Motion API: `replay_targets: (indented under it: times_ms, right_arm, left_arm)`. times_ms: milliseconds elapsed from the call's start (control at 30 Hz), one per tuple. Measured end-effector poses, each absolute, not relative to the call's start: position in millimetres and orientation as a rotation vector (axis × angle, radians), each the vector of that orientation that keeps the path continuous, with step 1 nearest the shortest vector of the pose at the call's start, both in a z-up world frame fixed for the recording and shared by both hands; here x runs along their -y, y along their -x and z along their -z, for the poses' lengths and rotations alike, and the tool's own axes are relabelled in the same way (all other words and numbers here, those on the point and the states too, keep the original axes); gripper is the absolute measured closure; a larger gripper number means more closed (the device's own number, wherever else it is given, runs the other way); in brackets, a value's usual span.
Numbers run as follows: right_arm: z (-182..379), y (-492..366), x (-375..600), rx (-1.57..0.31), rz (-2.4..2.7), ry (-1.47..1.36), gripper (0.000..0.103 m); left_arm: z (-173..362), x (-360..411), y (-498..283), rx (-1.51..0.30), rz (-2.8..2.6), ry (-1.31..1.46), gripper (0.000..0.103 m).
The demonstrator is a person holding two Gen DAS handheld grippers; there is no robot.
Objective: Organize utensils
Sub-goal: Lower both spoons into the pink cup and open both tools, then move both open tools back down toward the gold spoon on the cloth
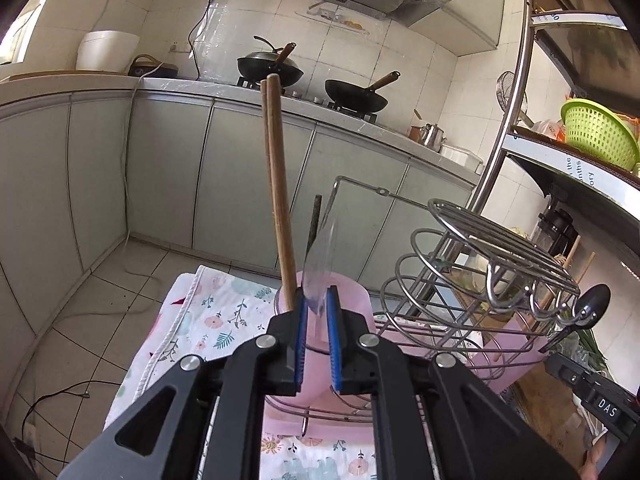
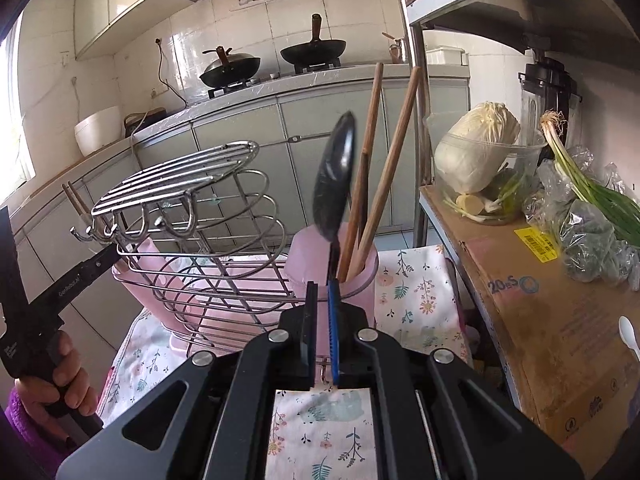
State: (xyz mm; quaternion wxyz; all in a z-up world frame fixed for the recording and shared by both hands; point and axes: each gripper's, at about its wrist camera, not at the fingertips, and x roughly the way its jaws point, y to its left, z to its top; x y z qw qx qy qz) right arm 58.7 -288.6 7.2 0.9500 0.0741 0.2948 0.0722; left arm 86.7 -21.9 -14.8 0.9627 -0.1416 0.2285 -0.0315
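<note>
Left gripper (image 1: 316,308): jaws slightly spread around a clear utensil (image 1: 322,264) standing in the pink cup (image 1: 356,296), pads apparently not pressing. Right gripper (image 2: 324,292): pinching the black spoon (image 2: 334,184) handle, long axis upright, over its pink holder (image 2: 360,280) directly ahead.

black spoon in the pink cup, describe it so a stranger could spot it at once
Start at the wire dish rack on the floral cloth. At its right end stands a pink cup of utensils. Among the brown wooden chopsticks in it, the black spoon is the only dark piece, its glossy oval bowl pointing up.
</note>
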Motion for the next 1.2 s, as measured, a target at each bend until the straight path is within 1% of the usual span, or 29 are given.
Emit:
replay_targets:
  times_ms: [67,100,133,167,200,233,667,800,900,1200]
  right_arm:
    - [-6.1,-56.7,289.3,-0.608,-0.154,-0.151,0.097]
    - [-5.1,-55.2,289.7,-0.613,-0.16,-0.154,0.093]
    - [-4.1,-54.0,290.0,-0.619,-0.165,-0.157,0.088]
    - [-3.2,-52.4,290.4,-0.623,-0.169,-0.161,0.074]
    - [-2.2,-50.1,290.7,-0.624,-0.173,-0.167,0.064]
    - [-1.8,-47.1,291.2,-0.62,-0.177,-0.174,0.061]
    - [16.8,-25.5,291.8,-0.675,-0.21,-0.206,0.06]
    - [24.3,-19.4,290.4,-0.699,-0.222,-0.216,0.06]
    - [30.8,-15.0,287.9,-0.719,-0.233,-0.223,0.06]
    - [44.6,-6.0,277.5,-0.762,-0.263,-0.21,0.06]
  left_arm:
    - [13.0,23.9,-82.9,-0.465,0.073,0.284,0.085]
    - [11.7,24.7,-80.1,-0.46,0.07,0.279,0.077]
    - [10.5,25.4,-77.5,-0.458,0.063,0.275,0.065]
    - [8.9,25.7,-75.6,-0.455,0.062,0.274,0.063]
    - [8.3,25.2,-73.3,-0.451,0.063,0.277,0.062]
    - [7.6,24.8,-71.4,-0.451,0.061,0.278,0.061]
    - [11.8,11.0,-54.2,-0.49,0.053,0.329,0.058]
    - [17.3,4.6,-44.9,-0.504,0.052,0.346,0.055]
    - [23.9,0.7,-39.8,-0.532,0.064,0.359,0.053]
    - [60.2,-12.6,-26.4,-0.658,0.067,0.404,0.052]
